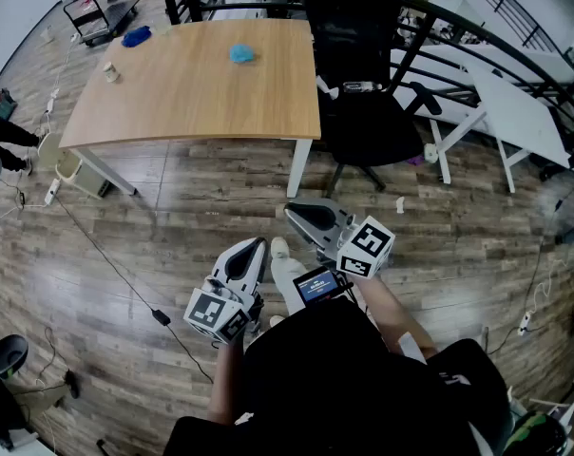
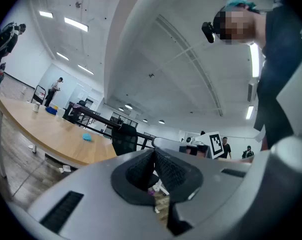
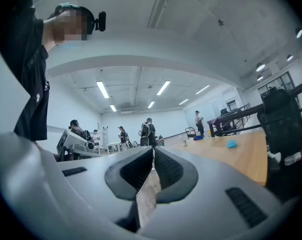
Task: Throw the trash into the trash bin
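You're at the start, nothing picked up yet: both tools are held level in front of you, well short of the table point(image 1: 187, 93). The left gripper point(image 1: 257, 246) has its jaws pressed together with nothing between them; the right gripper point(image 1: 294, 213) is the same, pads together, empty. The likeliest trash is the crumpled blue wad point(image 1: 242, 53) on the far part of the tabletop, ahead of both grippers and well apart from them. A small cup point(image 1: 110, 70) stands near the table's left edge, and a white scrap point(image 1: 399, 203) lies on the floor right of the office chair point(image 1: 363, 112). The pale bin point(image 1: 68, 167) under the table's left end looks like the trash bin, can't be sure. Next you need to step up to the table, spread one pair of jaws and close them on the wad; it looks soft, so it should squash in the grip
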{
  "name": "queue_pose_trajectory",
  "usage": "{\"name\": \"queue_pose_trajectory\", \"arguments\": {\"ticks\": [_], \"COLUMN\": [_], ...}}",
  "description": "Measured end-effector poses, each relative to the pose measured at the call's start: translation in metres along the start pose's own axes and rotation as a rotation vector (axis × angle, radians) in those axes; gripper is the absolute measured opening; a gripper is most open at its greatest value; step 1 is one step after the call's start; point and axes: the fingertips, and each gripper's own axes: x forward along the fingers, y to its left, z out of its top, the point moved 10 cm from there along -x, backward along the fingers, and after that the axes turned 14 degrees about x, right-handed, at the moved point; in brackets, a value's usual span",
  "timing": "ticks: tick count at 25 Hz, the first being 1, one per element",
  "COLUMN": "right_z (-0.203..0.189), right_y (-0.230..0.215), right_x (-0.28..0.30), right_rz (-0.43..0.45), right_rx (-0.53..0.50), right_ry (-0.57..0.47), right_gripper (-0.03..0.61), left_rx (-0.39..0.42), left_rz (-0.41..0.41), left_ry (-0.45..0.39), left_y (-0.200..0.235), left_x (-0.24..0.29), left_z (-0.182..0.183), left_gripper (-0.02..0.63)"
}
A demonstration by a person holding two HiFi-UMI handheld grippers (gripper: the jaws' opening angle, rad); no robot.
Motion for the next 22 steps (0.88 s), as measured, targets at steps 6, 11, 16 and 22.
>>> {"name": "queue_pose_trajectory", "arguments": {"ticks": [6, 11, 16, 22], "right_z": [0.028, 0.066, 0.091, 0.103], "right_y": [-0.090, -0.155, -0.222, -0.263], "right_x": [0.064, 0.108, 0.140, 0.194], "right_rz": [0.001, -0.025, -0.050, -0.066], "right_rx": [0.049, 0.044, 0.076, 0.085], "right_ry": [-0.023, -0.034, -0.045, 0.011], "right_gripper": [0.006, 0.006, 0.006, 0.006], "left_rx": [-0.015, 0.013, -0.007, -0.045], "left_rz": [0.009, -0.013, -0.028, -0.044], "left_ry": [0.038, 0.065, 0.075, 0.081], "left_y": [0.084, 0.150, 0.193, 0.253], "left_x": [0.069, 0.132, 0.188, 0.216], "left_z": [0.012, 0.038, 0.039, 0.038], "left_gripper": [0.008, 0.008, 0.008, 0.008]}}
